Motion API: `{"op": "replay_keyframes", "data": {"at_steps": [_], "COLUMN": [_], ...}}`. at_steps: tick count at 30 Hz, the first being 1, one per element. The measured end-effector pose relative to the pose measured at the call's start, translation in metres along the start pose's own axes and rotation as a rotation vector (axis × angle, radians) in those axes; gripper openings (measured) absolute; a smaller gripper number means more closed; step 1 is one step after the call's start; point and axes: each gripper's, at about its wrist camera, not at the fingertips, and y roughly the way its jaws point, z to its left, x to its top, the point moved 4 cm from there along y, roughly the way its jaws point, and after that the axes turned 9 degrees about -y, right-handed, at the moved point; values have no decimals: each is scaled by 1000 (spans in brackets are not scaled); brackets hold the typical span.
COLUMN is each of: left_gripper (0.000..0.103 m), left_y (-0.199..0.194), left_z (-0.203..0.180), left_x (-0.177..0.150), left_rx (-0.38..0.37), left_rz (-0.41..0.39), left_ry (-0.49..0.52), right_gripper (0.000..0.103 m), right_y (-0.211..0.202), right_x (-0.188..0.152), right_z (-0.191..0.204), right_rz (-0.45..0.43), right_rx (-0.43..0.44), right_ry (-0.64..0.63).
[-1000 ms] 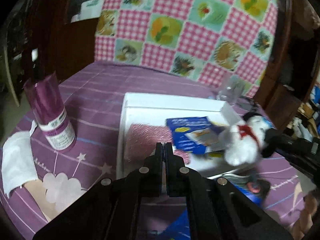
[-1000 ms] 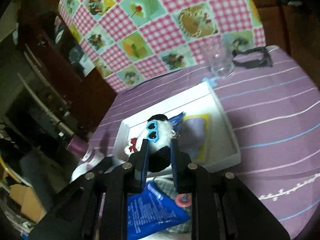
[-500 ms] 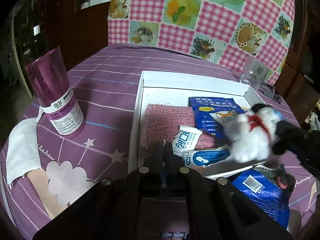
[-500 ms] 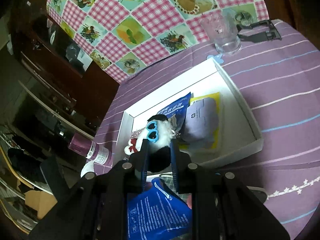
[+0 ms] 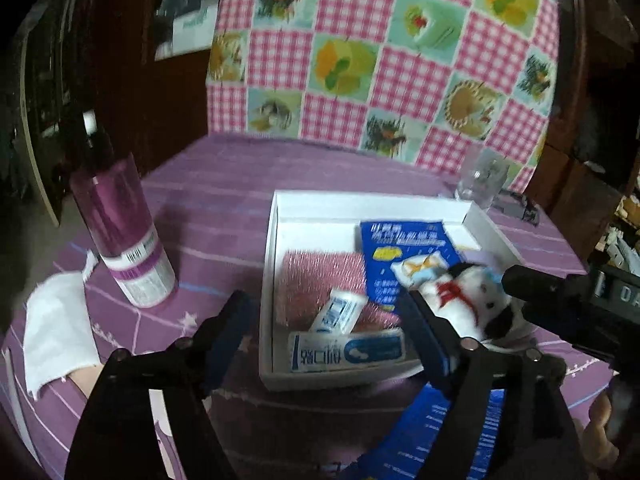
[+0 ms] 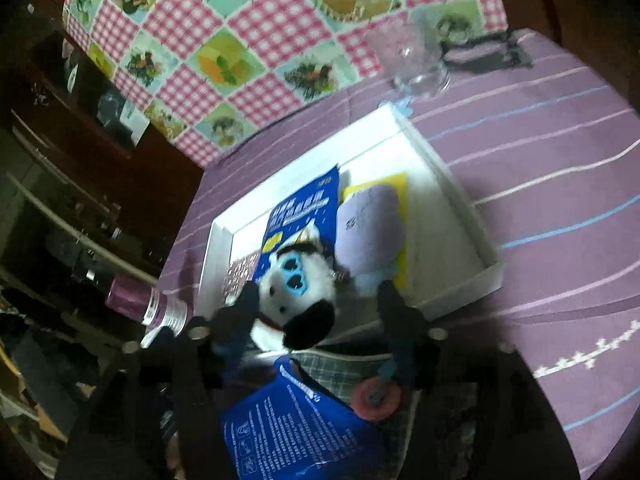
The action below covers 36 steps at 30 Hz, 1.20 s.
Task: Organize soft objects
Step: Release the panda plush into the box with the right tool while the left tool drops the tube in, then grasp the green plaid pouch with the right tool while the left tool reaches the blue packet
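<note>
The plush panda (image 6: 296,296) lies at the near edge of the white tray (image 6: 452,200), leaning on the tray's front wall beside a blue packet (image 6: 304,216) and a lilac pouch (image 6: 370,228). The right gripper (image 6: 316,308) is spread wide, its fingers standing either side of the toy without pinching it. The left gripper (image 5: 324,320) is also spread, hovering over the tray's near left corner above a pink sponge (image 5: 316,276) and a small white-and-blue pack (image 5: 346,350).

The panda looks light and very soft, so it should squash under the fingers and spring back; fur may slip, so a hold across the round body, not the sunglasses or red scarf, seems safest. A second blue packet (image 6: 296,428) lies on the bench just in front of the tray.
</note>
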Motion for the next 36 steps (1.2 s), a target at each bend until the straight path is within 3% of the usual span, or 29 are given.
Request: {"op": "replay_keyframes", "data": {"at_steps": [10,16,21,22,26,28,31,36], "left_gripper": [80,80,80,80,80,80,80,80], "left_y": [-12,-17,-21,-21,-25,-29,-31,-23], "left_z": [-2,2,4,4,-2,-5,-6,2], "left_x": [2,-9,-11,-11,-12,-13,-18,-31], "left_rx": [-27,-9,-61,-69,-50,-39,-33,-48], "left_rz": [-33,-21,-8,-2,-9,-22,-29,7], "left_ry": [1,28,3,2,34,51,76,58], "right_gripper": [72,72,71,68,33,26,25,25], "right_y": [-26,-24,-29,-29,-20,-11,8,37], "right_x": [10,6,5,5,1,-2,-6,-7], "right_z": [5,17,21,22,28,31,31,26], "right_rz": [-15,12,12,10,44,61,113,217], "right_rx": [-67,-46,-24,-15,62,79,116,26], "right_ry": [-65,-143,-169,-172,-181,-196,-154,-128]}}
